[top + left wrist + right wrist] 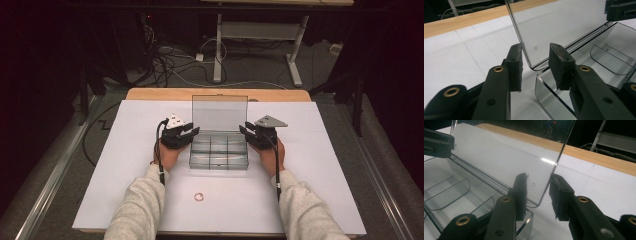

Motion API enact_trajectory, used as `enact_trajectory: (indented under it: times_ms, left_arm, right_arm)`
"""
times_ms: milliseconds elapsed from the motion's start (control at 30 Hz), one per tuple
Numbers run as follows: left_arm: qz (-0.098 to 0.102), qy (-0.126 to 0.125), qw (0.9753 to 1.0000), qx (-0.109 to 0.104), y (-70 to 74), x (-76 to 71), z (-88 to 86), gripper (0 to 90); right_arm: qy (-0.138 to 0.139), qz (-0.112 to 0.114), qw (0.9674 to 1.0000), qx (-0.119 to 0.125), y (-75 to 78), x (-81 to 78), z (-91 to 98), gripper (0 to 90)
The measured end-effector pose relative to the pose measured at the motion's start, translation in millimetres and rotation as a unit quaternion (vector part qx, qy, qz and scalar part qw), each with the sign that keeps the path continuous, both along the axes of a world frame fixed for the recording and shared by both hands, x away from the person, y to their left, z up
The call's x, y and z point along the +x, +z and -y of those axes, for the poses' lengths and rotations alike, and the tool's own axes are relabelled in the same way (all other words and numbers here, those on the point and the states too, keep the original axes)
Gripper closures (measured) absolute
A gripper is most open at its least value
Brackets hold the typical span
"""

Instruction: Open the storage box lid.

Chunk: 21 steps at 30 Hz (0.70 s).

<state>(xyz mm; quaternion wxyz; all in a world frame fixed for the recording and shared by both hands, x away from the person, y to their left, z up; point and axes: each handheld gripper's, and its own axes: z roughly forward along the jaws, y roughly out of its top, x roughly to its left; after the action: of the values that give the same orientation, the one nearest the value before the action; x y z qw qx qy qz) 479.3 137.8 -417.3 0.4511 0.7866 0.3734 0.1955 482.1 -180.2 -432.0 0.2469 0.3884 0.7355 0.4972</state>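
Clear box (218,155) lid (220,113) upright between both tongs

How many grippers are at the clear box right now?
2. The left gripper is at the left end of the clear box, the right gripper at its right end, each astride a side edge of the upright lid.

Each gripper is matte black. The left gripper (194,130) carries a pale three-cornered plate, the right gripper (243,128) a grey one. A black cable trails back from each along the forearm. Brass-ringed holes sit behind the blocky, scuffed pads (559,65). The sleeves (140,207) are light grey and knitted.
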Motion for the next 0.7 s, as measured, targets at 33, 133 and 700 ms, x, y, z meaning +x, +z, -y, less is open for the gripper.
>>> enact_trajectory:
  times_ms: [33,133,700]
  left_arm:
    - [0.000,-0.001,1.0000,0.000,0.1,-0.1,-0.2,62.1]
    - [0.003,-0.001,1.0000,0.005,0.3,-0.1,0.3,61.9]
    - [0.010,-0.003,0.9997,0.022,1.9,-1.7,4.4,58.6]
  right_arm:
    - [0.001,0.001,1.0000,0.000,-0.1,0.2,0.2,68.1]
    - [0.001,0.001,1.0000,0.000,-0.2,0.3,0.0,68.1]
    - [-0.006,0.005,0.9995,-0.029,-0.4,-1.2,-2.4,68.7]
